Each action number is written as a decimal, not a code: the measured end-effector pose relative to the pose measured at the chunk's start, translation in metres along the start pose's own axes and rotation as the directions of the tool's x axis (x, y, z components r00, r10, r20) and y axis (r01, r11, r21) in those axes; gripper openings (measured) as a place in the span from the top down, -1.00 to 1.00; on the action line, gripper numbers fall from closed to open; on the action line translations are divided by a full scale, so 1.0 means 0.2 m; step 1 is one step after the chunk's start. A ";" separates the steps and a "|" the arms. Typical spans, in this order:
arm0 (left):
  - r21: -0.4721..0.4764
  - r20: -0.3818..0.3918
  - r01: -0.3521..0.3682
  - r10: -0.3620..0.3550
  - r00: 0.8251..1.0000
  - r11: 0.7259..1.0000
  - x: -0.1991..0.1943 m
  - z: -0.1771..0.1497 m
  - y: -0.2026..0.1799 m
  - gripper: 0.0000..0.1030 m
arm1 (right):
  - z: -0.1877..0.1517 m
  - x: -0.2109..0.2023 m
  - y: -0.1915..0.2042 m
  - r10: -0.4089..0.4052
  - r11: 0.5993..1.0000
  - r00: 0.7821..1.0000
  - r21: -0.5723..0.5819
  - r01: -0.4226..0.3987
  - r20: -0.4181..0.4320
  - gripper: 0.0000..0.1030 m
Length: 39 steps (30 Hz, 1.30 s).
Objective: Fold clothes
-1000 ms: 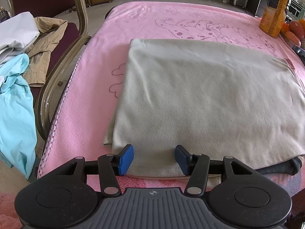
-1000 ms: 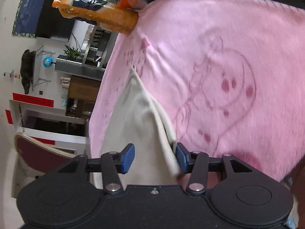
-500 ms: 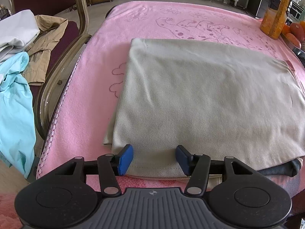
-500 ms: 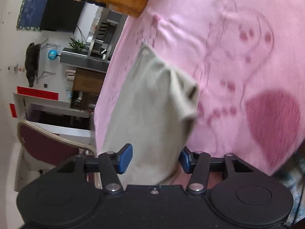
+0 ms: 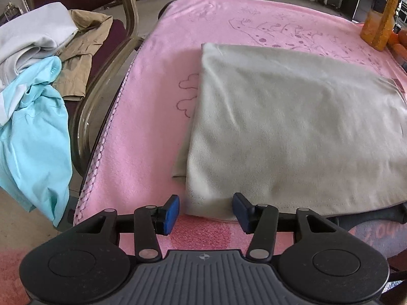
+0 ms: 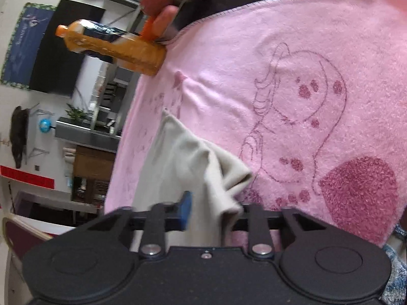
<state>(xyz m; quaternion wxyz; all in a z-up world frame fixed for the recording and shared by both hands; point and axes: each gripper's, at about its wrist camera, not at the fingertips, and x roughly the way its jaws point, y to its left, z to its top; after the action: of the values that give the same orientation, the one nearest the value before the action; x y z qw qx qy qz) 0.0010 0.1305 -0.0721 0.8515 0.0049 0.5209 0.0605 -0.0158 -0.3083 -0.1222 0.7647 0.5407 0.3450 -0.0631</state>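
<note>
A folded beige garment [image 5: 292, 127] lies flat on the pink blanket [image 5: 152, 101]. My left gripper [image 5: 206, 211] hovers at the garment's near left corner. Its jaws stand apart and are closing slightly, with the hem's corner between them and neither pad pressing on it. In the right wrist view a bunched edge of the beige garment [image 6: 188, 157] rises off the pink blanket [image 6: 305, 50]. My right gripper [image 6: 211, 211] is closing on that fold. One blue pad [image 6: 185, 209] presses the cloth, and the other is hidden behind it.
An orange drink bottle [image 5: 380, 23] and some fruit [image 5: 400, 40] stand at the blanket's far right corner. Left of the table, a chair [image 5: 101, 81] holds a turquoise garment [image 5: 33, 132], a tan one [image 5: 81, 48] and a white one [image 5: 33, 33]. Dark cloth [image 5: 381, 216] lies at the near right edge.
The right gripper's jaws have come together on the beige fold, which stood loosely between them before. The left gripper and the flat garment look unchanged.
</note>
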 end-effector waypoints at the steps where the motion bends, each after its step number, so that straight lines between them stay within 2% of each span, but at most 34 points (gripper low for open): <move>1: 0.000 -0.003 0.003 -0.003 1.000 1.000 0.00 0.00 0.00 -0.01 | 0.00 0.00 0.00 -0.004 1.000 1.000 -0.002 0.004 0.003 0.86; 2: 0.000 -0.006 0.005 -0.005 1.000 1.000 0.00 0.00 0.01 -0.01 | 0.00 -0.01 0.02 -0.024 0.999 1.000 -0.023 0.024 0.015 0.87; 4: 0.012 -0.007 0.007 -0.006 1.000 1.000 -0.01 0.00 0.00 0.01 | -0.04 -0.05 0.15 -0.067 0.984 0.996 -0.163 0.076 0.063 0.87; 6: 0.030 -0.006 0.007 -0.007 1.000 1.000 -0.03 -0.01 0.00 0.06 | -0.10 -0.09 0.33 -0.094 0.936 0.988 -0.328 0.129 0.121 0.87; 9: 0.045 0.018 0.017 -0.018 1.000 0.999 -0.11 -0.01 0.02 0.10 | -0.22 -0.14 0.58 -0.104 0.830 0.976 -0.523 0.192 0.192 0.87; 12: 0.034 0.069 0.052 -0.055 0.996 0.998 -0.22 0.01 0.13 0.08 | -0.36 -0.15 0.76 -0.099 0.717 0.965 -0.654 0.239 0.244 0.88; 15: 0.007 0.115 0.078 -0.078 0.990 0.997 -0.28 0.07 0.27 0.08 | -0.56 -0.12 0.94 -0.079 0.573 0.955 -0.771 0.278 0.286 0.88; 17: -0.012 0.149 0.068 -0.066 0.987 0.998 -0.29 0.11 0.35 0.07 | -0.73 -0.08 1.05 -0.054 0.476 0.958 -0.836 0.272 0.281 0.88; 20: -0.093 0.186 0.047 -0.030 0.982 0.995 -0.28 0.13 0.46 0.07 | -1.00 0.00 1.15 -0.027 0.350 0.982 -0.918 0.184 0.187 0.88; 22: -0.155 0.187 0.069 -0.039 0.982 0.985 -0.26 0.12 0.51 0.08 | -1.18 0.09 1.17 -0.033 0.263 0.994 -0.959 0.106 0.100 0.88; 24: -0.202 0.190 0.082 -0.043 0.981 0.976 -0.25 0.11 0.56 0.09 | -1.36 0.18 1.18 -0.056 0.157 0.998 -0.987 0.040 0.031 0.88; 26: -0.225 0.206 0.076 -0.028 0.978 0.971 -0.26 0.10 0.59 0.09 | -1.51 0.31 1.15 -0.128 0.038 0.992 -0.999 -0.009 -0.014 0.88; 27: -0.228 0.209 0.076 -0.028 0.977 0.971 -0.27 0.10 0.59 0.09 | -1.56 0.36 1.13 -0.166 0.016 0.986 -1.000 -0.022 -0.024 0.88; 28: -0.230 0.209 0.083 -0.034 0.977 0.970 -0.26 0.10 0.59 0.09 | -1.58 0.41 1.12 -0.199 0.021 0.980 -1.000 -0.023 -0.027 0.88; 32: -0.255 0.202 0.123 -0.071 0.977 0.959 -0.25 0.10 0.62 0.09 | -1.52 0.42 1.13 -0.209 0.099 0.976 -0.994 -0.037 -0.058 0.88; 34: -0.265 0.207 0.131 -0.077 0.975 0.955 -0.26 0.10 0.62 0.09 | -1.49 0.38 1.13 -0.184 0.122 0.981 -0.992 -0.044 -0.066 0.88; 39: -0.261 0.213 0.126 -0.070 0.975 0.957 -0.26 0.10 0.60 0.09 | -1.50 0.28 1.19 -0.080 0.109 0.995 -0.993 -0.052 -0.061 0.88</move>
<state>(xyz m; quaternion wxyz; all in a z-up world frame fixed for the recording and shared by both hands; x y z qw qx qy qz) -0.0164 0.2458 -0.0079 0.8942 -0.1323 0.4184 0.0883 0.0006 0.0650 -0.0223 0.9113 -0.1085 0.3415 0.2029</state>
